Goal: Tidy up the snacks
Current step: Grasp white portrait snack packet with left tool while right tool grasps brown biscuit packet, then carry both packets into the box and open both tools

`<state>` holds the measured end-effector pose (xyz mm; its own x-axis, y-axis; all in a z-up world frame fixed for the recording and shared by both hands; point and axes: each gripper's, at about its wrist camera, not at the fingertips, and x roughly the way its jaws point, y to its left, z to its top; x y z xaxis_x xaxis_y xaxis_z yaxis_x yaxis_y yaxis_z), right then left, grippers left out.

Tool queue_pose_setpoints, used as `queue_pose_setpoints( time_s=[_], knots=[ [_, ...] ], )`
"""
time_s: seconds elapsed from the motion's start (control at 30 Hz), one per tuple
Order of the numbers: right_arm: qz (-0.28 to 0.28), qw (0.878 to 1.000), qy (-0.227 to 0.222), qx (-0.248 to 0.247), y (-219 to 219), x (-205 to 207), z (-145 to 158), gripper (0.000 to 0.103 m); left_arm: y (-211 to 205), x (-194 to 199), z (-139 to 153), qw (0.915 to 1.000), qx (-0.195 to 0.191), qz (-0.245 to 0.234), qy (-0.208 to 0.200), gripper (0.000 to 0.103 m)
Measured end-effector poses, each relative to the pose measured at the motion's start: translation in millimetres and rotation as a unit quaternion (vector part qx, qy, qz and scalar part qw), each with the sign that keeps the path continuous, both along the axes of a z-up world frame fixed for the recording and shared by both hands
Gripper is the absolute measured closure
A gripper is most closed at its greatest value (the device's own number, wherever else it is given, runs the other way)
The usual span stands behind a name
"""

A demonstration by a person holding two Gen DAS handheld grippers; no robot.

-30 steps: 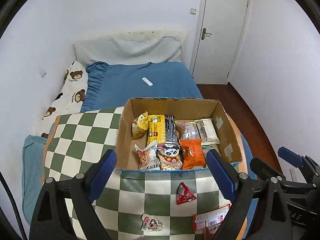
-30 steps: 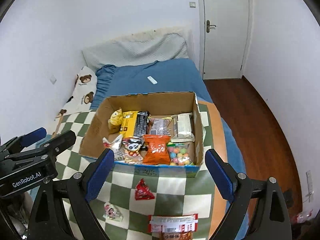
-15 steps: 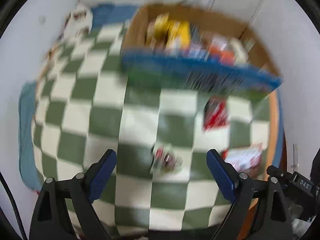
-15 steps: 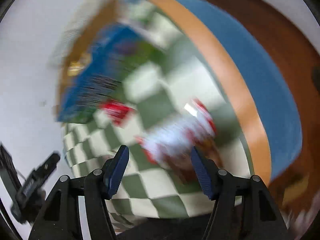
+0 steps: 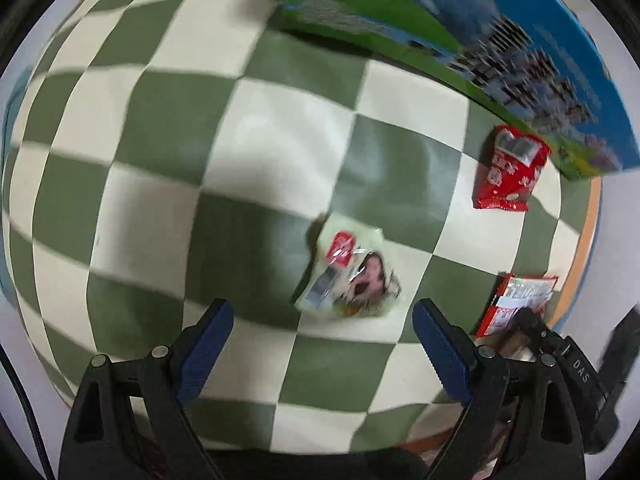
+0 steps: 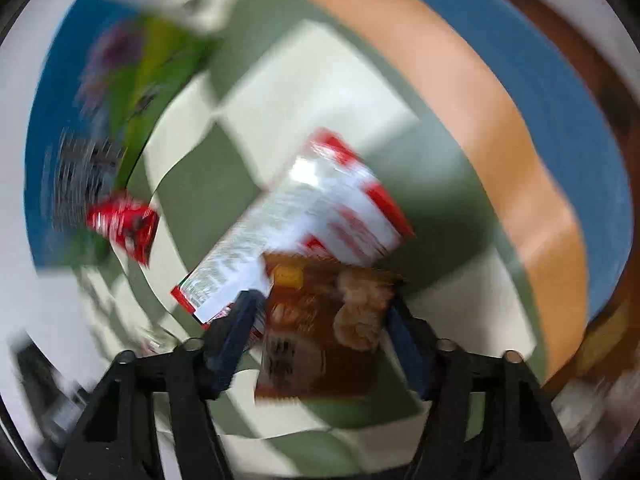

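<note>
Both of your grippers have dropped from a raised view of the bed, the door and the open box to hang close over the checkered cloth [image 5: 248, 128], so the room is gone and only the table fills both views. You are pointing them nearly straight down, probably because flat packets lying on cloth are easiest taken from above. Largest in sight is the snack box [image 5: 520, 40], seen now only by its printed blue and green outer wall at the top of the left view; the loose snacks lie in front of it, presumably waiting to go inside. Your right gripper [image 6: 320, 320] is closing with the brown packet [image 6: 320, 332] between its jaws; blur hides whether the pads press on it yet. That packet lies partly over the red and white packet [image 6: 304, 216], so you may drag both. Your left gripper [image 5: 320, 332] stands wide apart and holds nothing, with the pale wrapped snack [image 5: 348, 272] just ahead of its fingertips. Smallest, the red pouch [image 5: 510, 174] sits untouched beside the box wall.
</note>
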<state>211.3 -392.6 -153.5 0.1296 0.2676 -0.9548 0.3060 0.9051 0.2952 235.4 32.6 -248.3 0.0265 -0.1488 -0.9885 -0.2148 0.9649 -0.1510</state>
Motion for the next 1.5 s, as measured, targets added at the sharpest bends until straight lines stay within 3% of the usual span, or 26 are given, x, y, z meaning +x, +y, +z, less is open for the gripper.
queue_pose_setpoints(
  time_s=[0.1,0.13,0.3,0.33,0.37,0.43,0.53,0.73,0.9,1.03,1.2,1.37,1.5],
  knots=[
    [0.119,0.991,-0.013,-0.059,36.1,4.1,4.4,0.044,-20.2,6.5,-10.8,0.9984,0.027,-0.049,0.003,0.011],
    [0.131,0.989,-0.014,-0.065,40.4,3.3,4.8,0.044,-25.0,7.8,-13.9,0.9977,0.035,-0.058,0.004,0.011],
    [0.133,0.989,-0.007,-0.059,42.6,-9.0,-0.7,0.034,-50.6,11.4,-28.6,0.9934,0.055,-0.101,-0.001,0.011],
    [0.131,0.990,-0.006,-0.060,42.2,-11.6,-2.5,0.034,-55.3,11.3,-30.7,0.9922,0.061,-0.109,-0.005,0.019],
    [0.133,0.989,-0.006,-0.062,44.3,-13.6,-3.4,0.034,-58.2,11.2,-32.4,0.9912,0.067,-0.115,-0.007,0.032],
    [0.138,0.988,-0.008,-0.070,44.0,-16.6,-5.3,0.034,-63.6,10.0,-35.7,0.9899,0.068,-0.124,-0.005,0.042],
    [0.147,0.986,-0.012,-0.080,45.5,-16.0,-6.8,0.045,-68.8,5.3,-33.3,0.9887,0.073,-0.130,-0.015,0.043],
    [0.147,0.987,-0.029,-0.066,62.0,-14.5,5.4,0.045,-68.3,-1.5,-15.4,0.9918,0.053,-0.115,-0.019,0.043],
    [0.141,0.988,-0.060,-0.030,68.1,-8.2,35.3,0.045,-65.9,-6.0,18.7,0.9947,0.014,-0.095,-0.037,0.043],
    [0.136,0.986,-0.099,0.000,68.0,15.8,72.8,0.045,-69.5,1.2,65.0,0.9934,-0.016,-0.083,-0.077,0.043],
    [0.146,0.977,-0.155,0.021,68.0,63.9,131.0,0.045,-70.1,50.6,131.7,0.9859,-0.044,-0.086,-0.137,0.043],
    [0.169,0.963,-0.210,0.003,68.5,134.0,187.9,0.045,-55.2,113.2,181.9,0.9766,-0.025,-0.106,-0.185,0.043],
    [0.184,0.959,-0.212,-0.038,72.4,209.6,194.4,0.045,-43.0,164.0,191.9,0.9742,0.016,-0.111,-0.196,0.043]
  ],
)
